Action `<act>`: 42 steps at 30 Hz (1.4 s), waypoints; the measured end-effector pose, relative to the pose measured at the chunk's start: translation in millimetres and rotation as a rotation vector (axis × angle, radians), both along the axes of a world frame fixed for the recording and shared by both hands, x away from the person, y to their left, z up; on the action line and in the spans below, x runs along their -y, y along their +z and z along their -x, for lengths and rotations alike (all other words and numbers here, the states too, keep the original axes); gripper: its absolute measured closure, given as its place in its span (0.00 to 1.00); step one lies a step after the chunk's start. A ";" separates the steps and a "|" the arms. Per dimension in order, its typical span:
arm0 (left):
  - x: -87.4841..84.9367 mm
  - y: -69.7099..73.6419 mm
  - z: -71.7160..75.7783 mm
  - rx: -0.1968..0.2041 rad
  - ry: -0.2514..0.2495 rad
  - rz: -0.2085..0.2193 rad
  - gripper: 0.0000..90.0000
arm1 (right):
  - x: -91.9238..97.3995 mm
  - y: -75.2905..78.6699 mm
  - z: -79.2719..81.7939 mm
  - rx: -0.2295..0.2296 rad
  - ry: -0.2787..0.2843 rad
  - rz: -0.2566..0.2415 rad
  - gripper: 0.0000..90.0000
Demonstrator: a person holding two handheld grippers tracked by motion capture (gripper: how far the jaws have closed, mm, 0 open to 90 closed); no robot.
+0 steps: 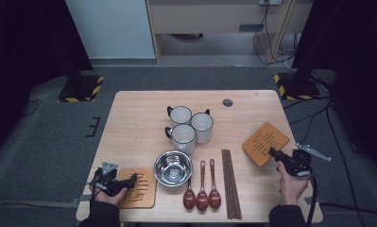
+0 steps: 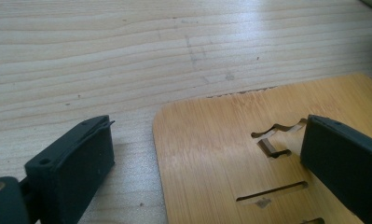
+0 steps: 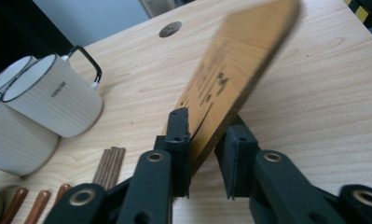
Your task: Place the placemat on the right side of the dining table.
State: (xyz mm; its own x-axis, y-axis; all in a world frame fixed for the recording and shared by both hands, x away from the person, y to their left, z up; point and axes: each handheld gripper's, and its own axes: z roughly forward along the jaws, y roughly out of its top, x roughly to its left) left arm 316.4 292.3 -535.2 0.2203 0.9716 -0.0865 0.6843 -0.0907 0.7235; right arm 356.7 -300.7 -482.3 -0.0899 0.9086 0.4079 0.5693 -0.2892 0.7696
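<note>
A slotted bamboo trivet (image 1: 265,142) lies at the table's right, and in the right gripper view that trivet (image 3: 239,60) stands tilted up on edge and blurred. My right gripper (image 1: 274,152) (image 3: 207,122) has the trivet's near corner between its jaws, which stand slightly apart; one pad is against the wood and a thin gap shows at the other. A second bamboo trivet (image 1: 141,188) (image 2: 249,154) lies flat at the front left. My left gripper (image 1: 132,180) (image 2: 207,126) rests low over its corner, open wide, one jaw above the trivet and one above the bare table (image 2: 127,56).
Three white mugs (image 1: 188,126) cluster mid-table, and those mugs (image 3: 53,95) also show in the right gripper view. A steel bowl (image 1: 173,167) sits in front of them. Three wooden spoons (image 1: 202,189) and a bundle of chopsticks (image 1: 230,182) lie near the front edge.
</note>
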 end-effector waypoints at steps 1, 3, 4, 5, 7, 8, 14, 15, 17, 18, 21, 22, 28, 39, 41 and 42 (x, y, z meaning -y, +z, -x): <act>0.0 0.0 0.0 0.000 0.000 0.000 0.02 | 0.8 -1.0 0.2 -0.003 -0.002 0.002 0.81; 0.0 0.0 0.0 0.000 0.000 0.000 0.02 | 2.4 -3.0 0.6 -0.005 -0.007 -0.005 0.81; 0.0 0.0 0.0 0.000 0.000 0.000 0.02 | 2.9 -3.7 1.0 -0.009 -0.007 -0.005 0.81; 0.0 0.0 0.0 0.000 0.000 0.000 0.02 | 3.2 -4.3 1.3 -0.011 -0.008 -0.006 0.80; 0.0 0.0 0.0 0.000 0.000 0.000 0.02 | 3.4 -5.7 1.9 -0.014 -0.011 -0.001 0.79; 0.0 0.0 0.0 0.000 0.000 0.000 0.02 | 3.3 -6.4 2.3 -0.017 -0.014 0.001 0.78; 0.0 0.0 0.0 0.000 0.000 0.000 0.02 | 2.5 -9.1 3.5 -0.028 -0.009 0.011 0.75; 0.0 0.0 0.0 0.000 0.000 0.000 0.02 | 2.5 -9.8 3.6 -0.027 -0.007 0.013 0.75; 0.0 0.0 0.0 0.000 0.000 0.000 0.02 | 2.6 -10.7 3.9 -0.032 -0.007 0.012 0.74; 0.0 0.0 0.0 0.000 0.000 0.000 0.02 | 2.6 -11.1 4.0 -0.034 -0.008 0.011 0.73; 0.0 0.0 0.0 0.000 0.000 0.000 0.02 | 3.0 -12.5 4.2 -0.040 -0.008 0.004 0.71; 0.0 0.0 0.0 0.000 0.000 0.000 0.02 | 2.8 -12.7 4.1 -0.042 -0.007 0.004 0.71; 0.0 0.0 0.0 0.000 0.000 0.000 0.02 | 3.1 -14.7 4.3 -0.042 -0.011 0.004 0.68; 0.0 0.0 0.0 0.000 0.000 0.000 0.02 | 6.1 -18.6 4.8 -0.054 -0.024 -0.010 0.65; 0.0 0.0 0.0 0.000 0.000 0.000 0.02 | 6.6 -19.6 4.7 -0.054 -0.022 -0.012 0.64; 0.0 0.0 0.0 0.000 0.000 0.000 0.02 | 6.9 -20.2 4.6 -0.054 -0.022 -0.009 0.64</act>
State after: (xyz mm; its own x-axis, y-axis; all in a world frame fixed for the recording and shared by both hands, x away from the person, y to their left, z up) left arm 316.4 292.3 -535.2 0.2204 0.9716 -0.0865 0.6843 -0.0909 0.7235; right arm 352.1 -307.5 -502.6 -0.0475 0.9065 0.4196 0.6032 -0.3088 0.7354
